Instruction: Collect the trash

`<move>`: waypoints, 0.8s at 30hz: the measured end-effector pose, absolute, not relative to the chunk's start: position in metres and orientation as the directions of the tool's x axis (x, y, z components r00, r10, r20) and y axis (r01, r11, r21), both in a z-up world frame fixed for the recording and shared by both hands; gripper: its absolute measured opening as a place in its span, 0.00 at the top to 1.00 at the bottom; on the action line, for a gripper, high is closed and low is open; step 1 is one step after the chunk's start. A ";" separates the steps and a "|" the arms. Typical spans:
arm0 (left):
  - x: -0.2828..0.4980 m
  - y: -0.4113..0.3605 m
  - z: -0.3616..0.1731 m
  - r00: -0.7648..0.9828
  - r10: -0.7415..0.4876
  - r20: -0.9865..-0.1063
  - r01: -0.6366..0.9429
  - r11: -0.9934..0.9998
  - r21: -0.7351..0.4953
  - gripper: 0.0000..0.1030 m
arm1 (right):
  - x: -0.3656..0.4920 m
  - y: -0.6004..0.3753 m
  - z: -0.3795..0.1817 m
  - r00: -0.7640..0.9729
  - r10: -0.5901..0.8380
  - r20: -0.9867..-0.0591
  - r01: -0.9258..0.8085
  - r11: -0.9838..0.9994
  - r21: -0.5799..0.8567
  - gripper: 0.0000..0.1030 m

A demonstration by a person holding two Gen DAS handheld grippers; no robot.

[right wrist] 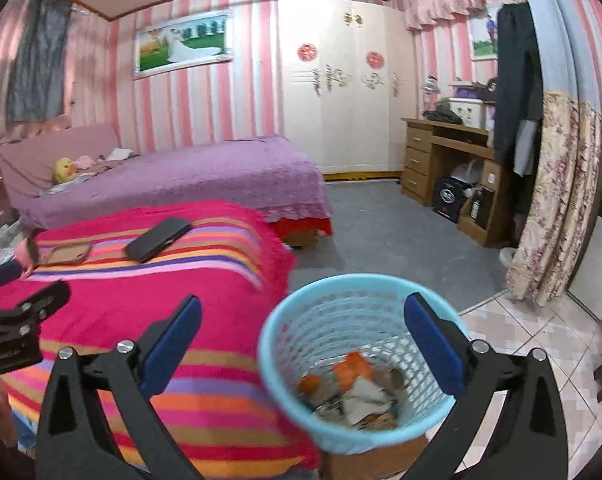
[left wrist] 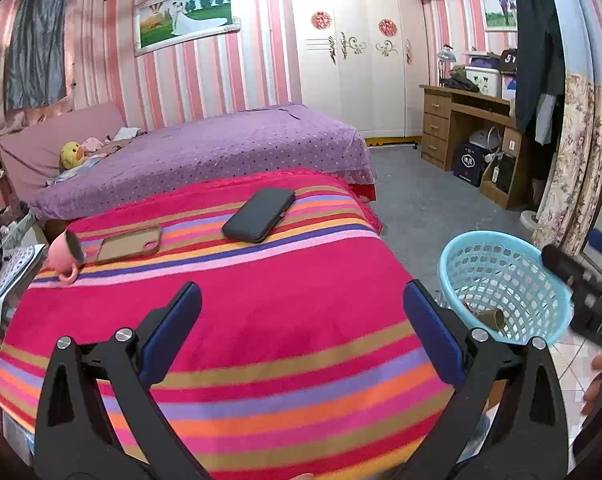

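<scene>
A light blue mesh basket [right wrist: 285, 340] stands on the floor right of the striped blanket; it holds orange peel [right wrist: 351, 366] and crumpled paper [right wrist: 365, 400]. It also shows in the left wrist view [left wrist: 453, 256]. My right gripper [right wrist: 303, 340] is open and empty, above the basket's rim. My left gripper [left wrist: 301, 328] is open and empty over the striped blanket [left wrist: 241, 320]. The right gripper's body [left wrist: 581, 292] shows at the basket's right side in the left wrist view.
On the blanket lie a black phone [left wrist: 259, 214], a tan phone case [left wrist: 129, 243] and a tipped pink mug [left wrist: 67, 252]. A purple bed [left wrist: 221, 152] is behind. A wooden desk [left wrist: 473, 128], white wardrobe [left wrist: 353, 52] and floral curtain [left wrist: 569, 160] stand to the right.
</scene>
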State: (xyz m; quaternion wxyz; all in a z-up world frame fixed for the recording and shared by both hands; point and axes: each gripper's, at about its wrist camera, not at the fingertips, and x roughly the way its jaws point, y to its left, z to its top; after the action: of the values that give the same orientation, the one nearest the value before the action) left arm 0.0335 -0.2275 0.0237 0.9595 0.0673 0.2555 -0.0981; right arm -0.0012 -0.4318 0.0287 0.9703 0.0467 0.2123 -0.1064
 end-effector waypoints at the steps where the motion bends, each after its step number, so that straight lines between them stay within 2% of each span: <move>1: 0.027 -0.221 0.023 0.852 -0.156 -0.501 0.224 0.971 0.079 0.06 | -0.008 -0.420 0.026 0.891 -0.177 -0.419 0.214 0.976 0.043 0.04; 14: -0.018 -0.164 -0.002 0.879 -0.100 -0.466 0.152 0.986 0.075 0.06 | -0.028 -0.354 0.003 0.908 -0.131 -0.399 0.125 0.991 -0.041 0.04; 24: -0.019 -0.166 -0.005 0.894 -0.120 -0.431 0.168 0.983 0.074 0.06 | -0.028 -0.356 0.005 0.921 -0.105 -0.375 0.109 0.994 -0.012 0.04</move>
State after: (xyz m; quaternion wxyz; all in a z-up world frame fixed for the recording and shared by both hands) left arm -0.0192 -0.1659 -0.0052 0.9716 0.0548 0.2178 -0.0740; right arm -0.0280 -0.3558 0.0047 0.9801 0.0047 0.1908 -0.0547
